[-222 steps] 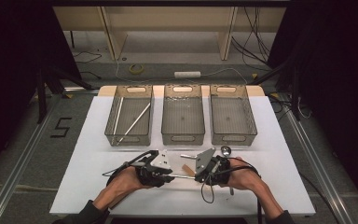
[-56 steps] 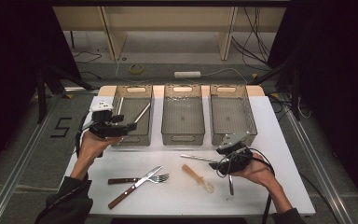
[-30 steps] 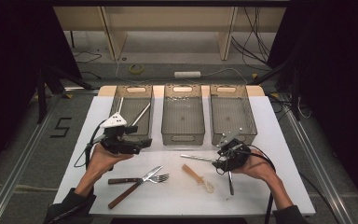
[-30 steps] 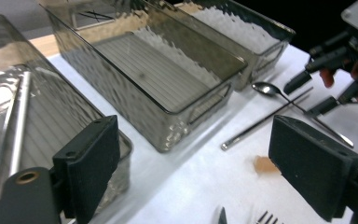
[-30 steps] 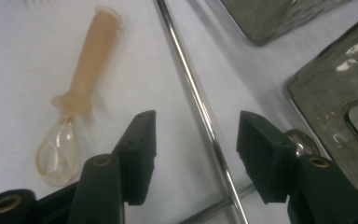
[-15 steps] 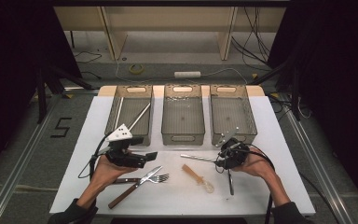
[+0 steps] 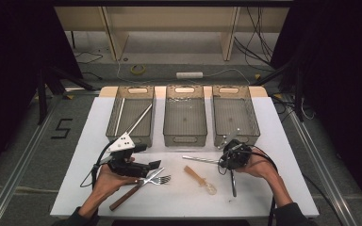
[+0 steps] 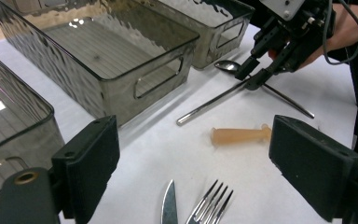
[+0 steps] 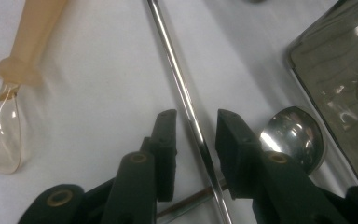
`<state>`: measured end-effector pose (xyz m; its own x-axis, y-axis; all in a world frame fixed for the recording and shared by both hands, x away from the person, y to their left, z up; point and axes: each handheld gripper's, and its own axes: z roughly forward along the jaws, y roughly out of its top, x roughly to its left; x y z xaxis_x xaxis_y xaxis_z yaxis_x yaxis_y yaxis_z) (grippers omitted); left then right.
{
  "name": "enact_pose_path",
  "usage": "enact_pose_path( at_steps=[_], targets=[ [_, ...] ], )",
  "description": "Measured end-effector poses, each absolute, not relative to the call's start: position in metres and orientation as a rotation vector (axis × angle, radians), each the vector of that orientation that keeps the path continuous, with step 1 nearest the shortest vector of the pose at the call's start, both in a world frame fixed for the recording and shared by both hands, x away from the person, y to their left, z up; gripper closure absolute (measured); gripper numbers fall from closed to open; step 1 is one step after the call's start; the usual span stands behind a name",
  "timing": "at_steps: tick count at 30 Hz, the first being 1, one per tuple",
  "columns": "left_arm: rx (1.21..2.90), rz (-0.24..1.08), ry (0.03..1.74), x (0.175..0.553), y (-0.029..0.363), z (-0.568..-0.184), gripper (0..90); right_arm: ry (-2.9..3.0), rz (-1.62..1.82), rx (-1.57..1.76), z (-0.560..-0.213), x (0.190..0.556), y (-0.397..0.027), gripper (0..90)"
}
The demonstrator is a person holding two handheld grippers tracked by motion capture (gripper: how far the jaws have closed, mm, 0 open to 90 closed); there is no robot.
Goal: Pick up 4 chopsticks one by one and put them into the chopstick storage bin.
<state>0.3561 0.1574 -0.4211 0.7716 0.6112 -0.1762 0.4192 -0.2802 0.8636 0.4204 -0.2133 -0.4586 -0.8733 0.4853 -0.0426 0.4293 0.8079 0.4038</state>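
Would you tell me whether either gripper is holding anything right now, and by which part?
Nothing is held. The right gripper has been closing astride the metal spoon's handle, pads not yet touching it. The left gripper is open above the fork.

Three grey bins (image 7: 185, 120) stand in a row on the white counter (image 7: 273, 141). The left tongs (image 7: 158, 165) hang over a fork (image 7: 159, 179). The right tongs (image 7: 222, 162) seem to straddle a thin metal rod (image 7: 199, 159).

Left claw (image 7: 153, 165) lower, right claw (image 9: 193, 135) narrower around spoon handle (image 9: 186, 109)
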Motion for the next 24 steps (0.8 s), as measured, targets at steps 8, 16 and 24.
enact_pose_path(
  at_steps=[8, 16, 24],
  targets=[
    [1.918, 0.225, 0.778, 0.3549, 0.1563, -0.4235, 15.7, 2.867, 0.565, 0.713, -0.4609, 0.4214, -0.2133, 74.2],
    [1.936, 0.225, 0.777, 0.3548, 0.1548, -0.4251, 15.8, 2.89, 0.555, 0.676, -0.4608, 0.4199, -0.2122, 80.6],
    [1.939, 0.221, 0.774, 0.355, 0.1544, -0.4255, 15.8, 2.907, 0.545, 0.585, -0.4607, 0.4176, -0.2111, 85.6]
  ],
)
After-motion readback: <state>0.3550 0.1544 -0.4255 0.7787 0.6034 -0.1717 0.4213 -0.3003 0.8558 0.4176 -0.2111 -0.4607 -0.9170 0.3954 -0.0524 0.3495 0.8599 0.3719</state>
